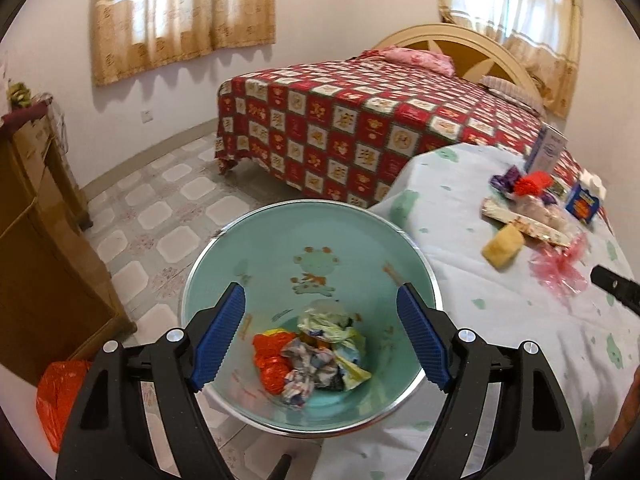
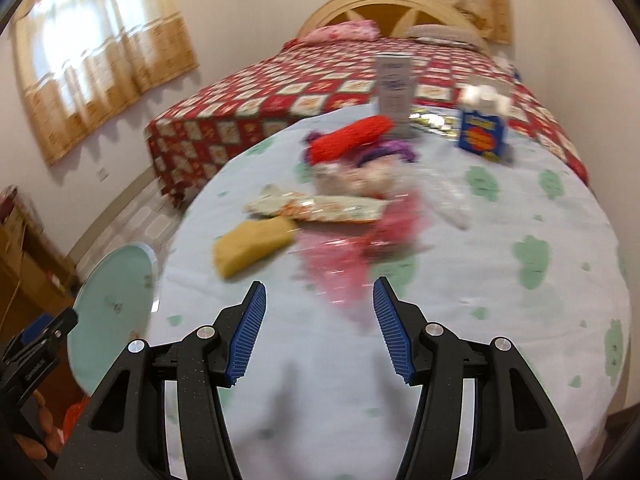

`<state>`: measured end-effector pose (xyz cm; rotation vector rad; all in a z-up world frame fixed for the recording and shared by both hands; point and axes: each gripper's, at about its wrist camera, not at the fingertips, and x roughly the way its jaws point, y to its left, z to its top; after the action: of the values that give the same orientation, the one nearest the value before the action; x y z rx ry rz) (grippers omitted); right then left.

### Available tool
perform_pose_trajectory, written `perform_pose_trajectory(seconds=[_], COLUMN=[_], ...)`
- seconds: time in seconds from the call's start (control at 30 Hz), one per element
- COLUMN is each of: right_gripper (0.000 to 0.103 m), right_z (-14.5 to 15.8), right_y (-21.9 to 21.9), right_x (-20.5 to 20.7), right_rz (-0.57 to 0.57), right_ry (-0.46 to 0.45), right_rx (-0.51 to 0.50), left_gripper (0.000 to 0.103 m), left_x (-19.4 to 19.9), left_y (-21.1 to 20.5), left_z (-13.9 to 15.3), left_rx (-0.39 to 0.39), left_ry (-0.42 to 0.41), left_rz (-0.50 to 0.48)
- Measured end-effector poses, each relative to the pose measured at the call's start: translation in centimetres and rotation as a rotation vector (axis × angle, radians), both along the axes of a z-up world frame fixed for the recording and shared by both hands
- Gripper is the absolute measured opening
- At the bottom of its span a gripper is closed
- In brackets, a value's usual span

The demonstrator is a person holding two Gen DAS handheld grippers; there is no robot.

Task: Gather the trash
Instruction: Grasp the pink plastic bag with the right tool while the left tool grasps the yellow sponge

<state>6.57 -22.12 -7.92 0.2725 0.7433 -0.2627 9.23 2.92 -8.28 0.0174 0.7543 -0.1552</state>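
Note:
A teal trash bin (image 1: 248, 256) with a metal rim stands beside the round table and holds crumpled wrappers (image 1: 316, 356). My left gripper (image 1: 320, 336) is open and empty right above the bin's mouth. My right gripper (image 2: 319, 332) is open and empty over the table's near part, just short of a pink cellophane wrapper (image 2: 340, 256). Behind the wrapper lie a yellow sponge (image 2: 252, 248), a long printed wrapper (image 2: 320, 206), a red net ball (image 2: 352, 140) and purple scraps (image 2: 396, 152). The same pile shows in the left wrist view, with the sponge (image 1: 502, 244) nearest the bin. The right wrist view is blurred.
The table wears a pale cloth with green prints (image 2: 500, 280). A blue carton (image 2: 482, 132) and a white box (image 2: 394, 92) stand at its far side. A bed (image 1: 360, 120) lies behind. A wooden cabinet (image 1: 36, 216) and an orange bag (image 1: 60, 400) are at the left.

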Motion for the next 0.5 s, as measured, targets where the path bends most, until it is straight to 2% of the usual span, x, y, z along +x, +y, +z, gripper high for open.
perform_pose_trajectory(seconds=[0.17, 0.33, 0.4, 0.5], right_gripper=[0.056, 0.057, 0.06, 0.058], right_z=[-0.4, -1.0, -1.5, -2.7], right_y=[-3.2, -3.5, -3.4, -2.9], right_x=[0.3, 2.3, 3.4, 4.8], right_rz=[-0.067, -0.046, -0.038, -0.022], right_ry=[0.02, 0.022, 0.045, 0.078], right_rx=[0.048, 0.09, 0.12, 0.16], left_gripper=[0.077, 0.077, 0.077, 0.077], left_x=[-0.1, 0.1, 0.2, 0.4], left_y=[-2.4, -4.0, -4.4, -4.9], left_z=[0.0, 0.4, 0.8, 1.1], left_rx=[0.025, 0.037, 0.044, 0.05], left_ry=[0.008, 0.005, -0.002, -0.006], left_rz=[-0.059, -0.097, -0.101, -0.108])
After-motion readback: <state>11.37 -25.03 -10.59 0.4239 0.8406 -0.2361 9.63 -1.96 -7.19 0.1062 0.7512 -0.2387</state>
